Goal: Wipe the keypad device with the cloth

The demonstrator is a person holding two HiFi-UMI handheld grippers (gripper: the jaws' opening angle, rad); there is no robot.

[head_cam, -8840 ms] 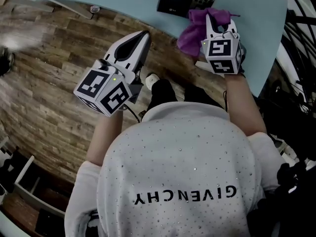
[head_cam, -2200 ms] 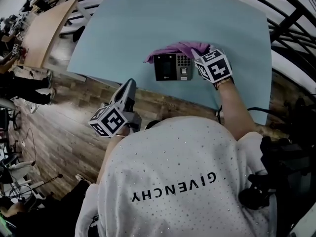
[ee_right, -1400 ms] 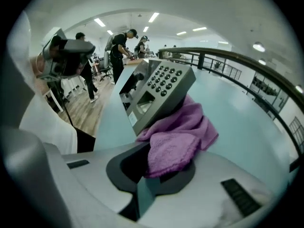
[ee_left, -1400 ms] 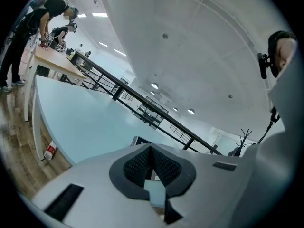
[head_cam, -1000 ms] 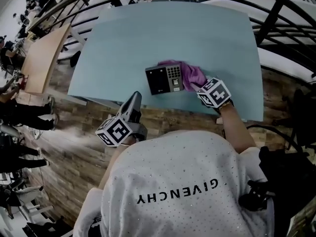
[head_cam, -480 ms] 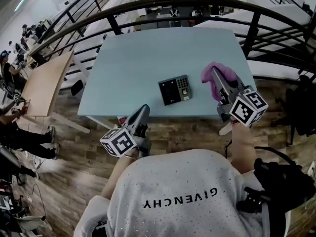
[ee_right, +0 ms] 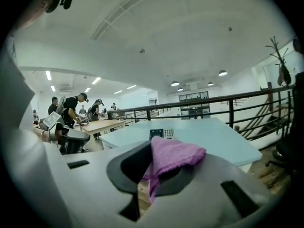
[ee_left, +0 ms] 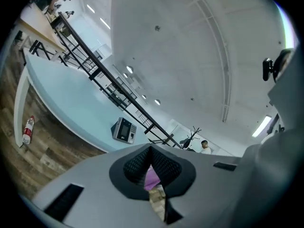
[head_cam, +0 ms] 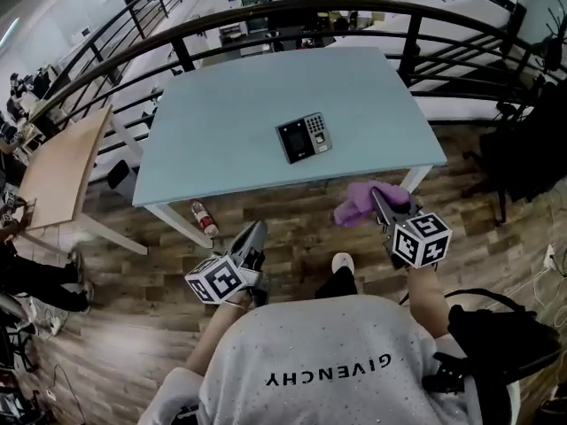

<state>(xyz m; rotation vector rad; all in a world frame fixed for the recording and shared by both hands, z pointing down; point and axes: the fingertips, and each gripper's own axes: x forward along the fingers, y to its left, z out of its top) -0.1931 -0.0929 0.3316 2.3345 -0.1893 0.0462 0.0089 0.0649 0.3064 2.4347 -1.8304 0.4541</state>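
Purple cloth [head_cam: 359, 204], pinched in my right tool [head_cam: 378, 195], hangs near-right of the keypad device [head_cam: 304, 136], off the tabletop [head_cam: 230, 122]; my left tool [head_cam: 259, 228], pressed together, sits farther.

Pale blue table [head_cam: 230, 122], wood-plank floor [head_cam: 106, 290], black railing [head_cam: 337, 5].

The keypad device [head_cam: 304, 137] sat on the table [head_cam: 221, 122], right of centre, towards the near edge. Off the table, before its near right corner, the cloth [head_cam: 359, 204] hung in the right claw [head_cam: 379, 200]. The left claw [head_cam: 256, 231] was over the floor [head_cam: 133, 299] before the near edge, a bottle [head_cam: 203, 219] lying by the near left corner.
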